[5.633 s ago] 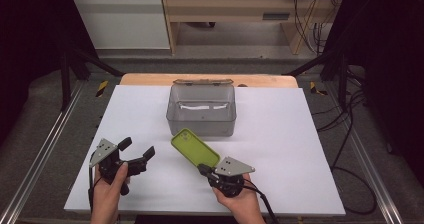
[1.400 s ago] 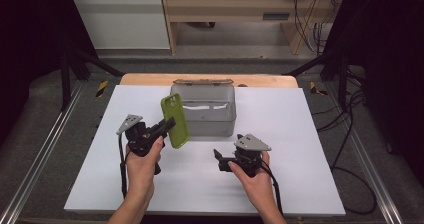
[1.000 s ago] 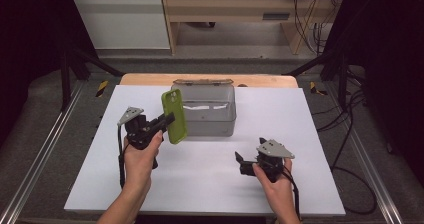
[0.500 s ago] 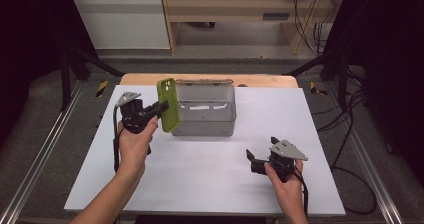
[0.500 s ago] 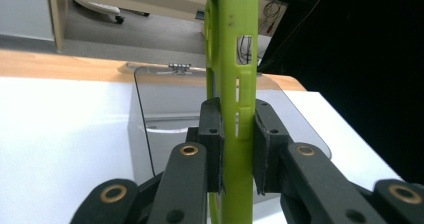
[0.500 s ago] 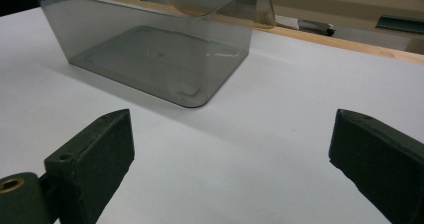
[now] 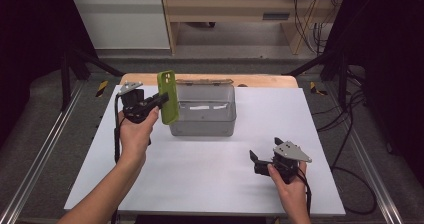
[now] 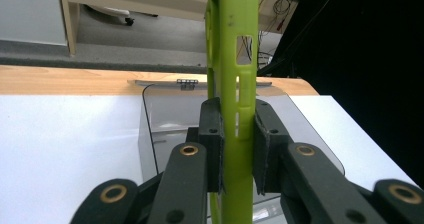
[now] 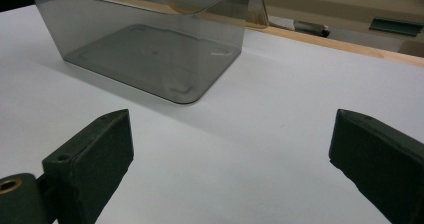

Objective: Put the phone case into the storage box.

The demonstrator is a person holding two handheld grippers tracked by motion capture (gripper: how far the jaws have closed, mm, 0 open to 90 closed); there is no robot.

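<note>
High view: the left gripper is raised over the left end of the grey clear bin, pinching a green phone case that stands upright on its long axis. The case covers the bin's near-left corner, so whether its lower end is inside the rim or just outside it cannot be told. The right gripper sits low over the white table, well apart from the bin, with bare table on all sides of it. Its jaws look spread, though they are small here.

Left gripper view: both pads press on the case's flat sides, about midway up. The case runs out past the top edge, and its lower end is hidden between the jaws. Beyond them lies the bin's open top, with its hinged lid folded back at the far rim.

Right gripper view: the jaws stand wide apart with nothing between them. The bin lies ahead and left of the left jaw, its top cut off.
</note>
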